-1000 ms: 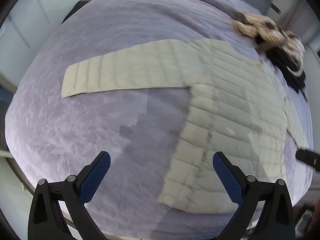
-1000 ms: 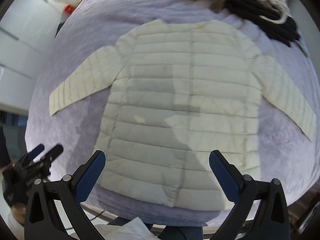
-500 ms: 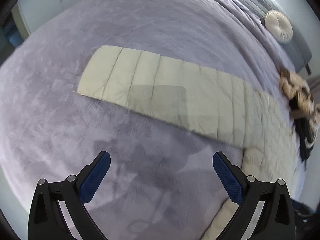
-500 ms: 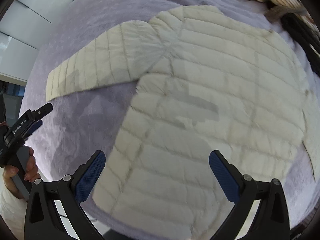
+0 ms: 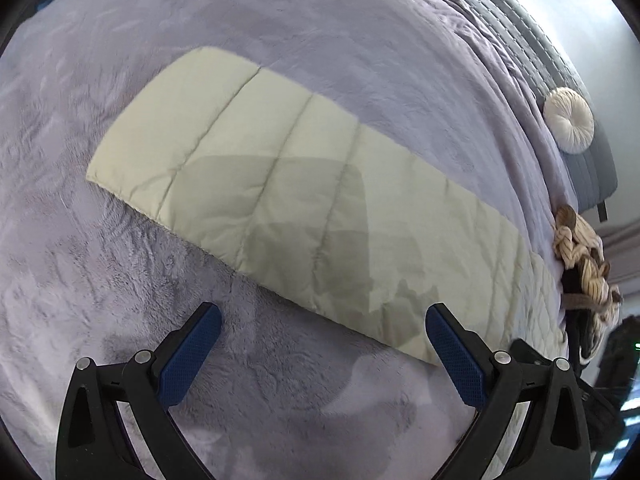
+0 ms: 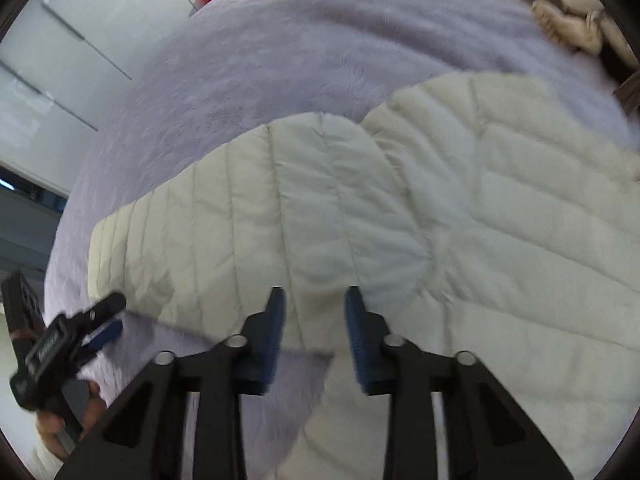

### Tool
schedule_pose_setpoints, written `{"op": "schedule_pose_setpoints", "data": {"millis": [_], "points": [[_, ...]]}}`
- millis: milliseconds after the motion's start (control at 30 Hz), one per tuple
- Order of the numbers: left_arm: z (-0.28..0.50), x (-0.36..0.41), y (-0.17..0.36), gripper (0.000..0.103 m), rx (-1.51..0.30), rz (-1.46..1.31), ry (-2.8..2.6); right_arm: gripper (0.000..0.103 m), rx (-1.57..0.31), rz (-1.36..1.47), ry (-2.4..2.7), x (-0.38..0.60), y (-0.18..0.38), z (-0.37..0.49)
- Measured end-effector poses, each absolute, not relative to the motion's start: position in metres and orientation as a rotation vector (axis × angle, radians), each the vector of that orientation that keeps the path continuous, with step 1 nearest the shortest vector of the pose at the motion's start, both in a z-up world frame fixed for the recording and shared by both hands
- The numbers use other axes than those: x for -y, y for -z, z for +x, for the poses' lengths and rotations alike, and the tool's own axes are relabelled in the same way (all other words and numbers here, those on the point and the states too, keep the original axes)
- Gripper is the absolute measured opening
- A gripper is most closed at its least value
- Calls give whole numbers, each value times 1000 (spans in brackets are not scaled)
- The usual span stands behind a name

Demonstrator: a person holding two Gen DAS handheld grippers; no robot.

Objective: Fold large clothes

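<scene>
Bright daylight, fisheye warp, motion blur

Cream quilted jacket (image 5: 304, 208), lilac plush blanket (image 5: 320, 40), blue-padded black left tool (image 5: 320, 354), white round cushion (image 5: 569, 120)

Bare purple blanket (image 5: 280, 380) lies open on both long sides of the jacket sleeve (image 5: 280, 200), giving room along its edges. Beyond the sleeve's shoulder end, a heap of clothes (image 5: 584, 264) and a round cushion (image 5: 569, 120) crowd the bed's edge.

Matt quilted jacket (image 6: 460, 208), plush bedspread (image 5: 360, 40)
</scene>
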State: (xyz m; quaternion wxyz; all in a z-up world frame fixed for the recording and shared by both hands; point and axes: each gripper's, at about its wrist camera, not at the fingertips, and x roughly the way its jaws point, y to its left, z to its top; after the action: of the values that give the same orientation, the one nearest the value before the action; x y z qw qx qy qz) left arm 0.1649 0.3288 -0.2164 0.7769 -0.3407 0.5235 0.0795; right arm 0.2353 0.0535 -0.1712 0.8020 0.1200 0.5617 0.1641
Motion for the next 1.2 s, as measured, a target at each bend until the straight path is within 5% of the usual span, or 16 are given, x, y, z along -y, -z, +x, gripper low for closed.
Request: {"op": "schedule_pose_setpoints", "data": {"millis": [333, 400, 533, 633, 933, 1200], "points": [[207, -330, 227, 98, -1050, -653, -282, 29, -1236, 302, -335, -67, 209, 255], [212, -333, 224, 74, -1039, -656, -306, 29, -1233, 307, -337, -66, 209, 252], [223, -337, 216, 46, -1033, -644, -254, 29, -1228, 349, -344, -63, 212, 254], [234, -331, 203, 13, -1013, -627, -169, 29, -1225, 370, -347, -62, 216, 257], [257, -258, 113, 10, -868, -493, 159, 29, -1248, 496, -375, -37, 202, 263], [274, -98, 83, 10, -887, -239, 492, 29, -1133, 559, -225, 83, 145, 228]]}}
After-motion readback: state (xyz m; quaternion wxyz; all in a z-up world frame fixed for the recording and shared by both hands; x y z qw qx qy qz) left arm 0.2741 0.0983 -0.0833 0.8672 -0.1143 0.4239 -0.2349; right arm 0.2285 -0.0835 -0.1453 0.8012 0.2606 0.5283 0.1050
